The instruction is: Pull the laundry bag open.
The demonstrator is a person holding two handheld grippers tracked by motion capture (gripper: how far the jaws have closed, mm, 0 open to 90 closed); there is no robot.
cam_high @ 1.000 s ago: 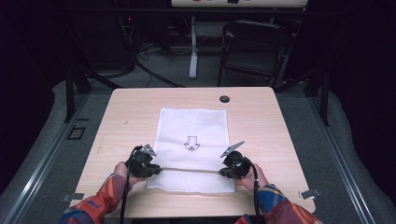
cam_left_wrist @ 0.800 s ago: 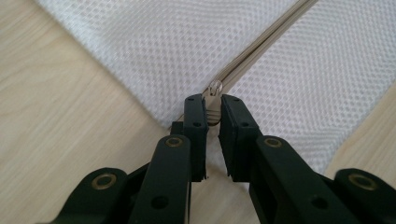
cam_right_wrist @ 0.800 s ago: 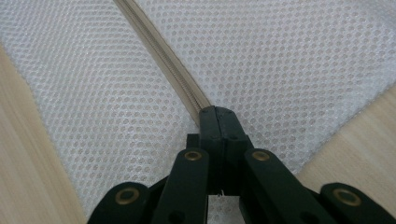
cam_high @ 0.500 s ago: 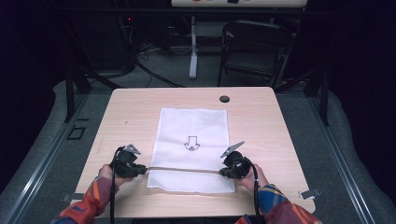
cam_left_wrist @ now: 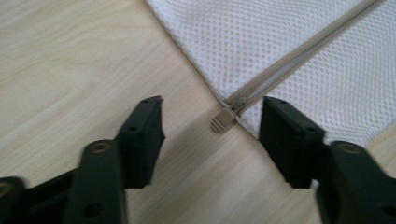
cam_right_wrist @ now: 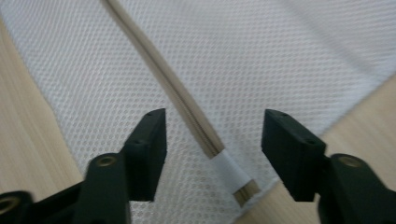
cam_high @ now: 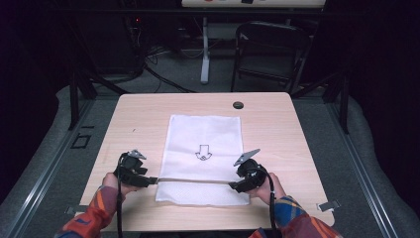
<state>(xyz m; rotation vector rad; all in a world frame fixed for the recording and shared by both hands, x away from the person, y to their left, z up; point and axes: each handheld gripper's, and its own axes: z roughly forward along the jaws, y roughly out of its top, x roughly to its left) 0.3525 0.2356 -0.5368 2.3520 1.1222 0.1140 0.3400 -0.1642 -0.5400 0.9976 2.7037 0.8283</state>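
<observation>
From the high view I count one white mesh zip bag (cam_high: 204, 157) lying flat on the light wooden table (cam_high: 277, 124), one printed arrow (cam_high: 203, 152) at its middle, and one small dark round hole (cam_high: 238, 105) in the tabletop at about one o'clock from the bag. One beige zipper (cam_high: 193, 180) runs across the bag's near end. My left gripper (cam_high: 151, 180) sits at the zipper's nine o'clock end, my right gripper (cam_high: 233, 186) at its three o'clock end. Whether anything lies inside the bag, I cannot tell.

In the left gripper view my jaws have just been opening and now stand apart. The single beige zipper pull (cam_left_wrist: 223, 120) lies on the table between them, touching neither pad, at the bag's corner.

In the right gripper view the jaws have likewise just been opening and stand apart. Between them the zipper's end, wrapped in one white tab (cam_right_wrist: 229, 169), rests on the mesh, free of both pads.
</observation>
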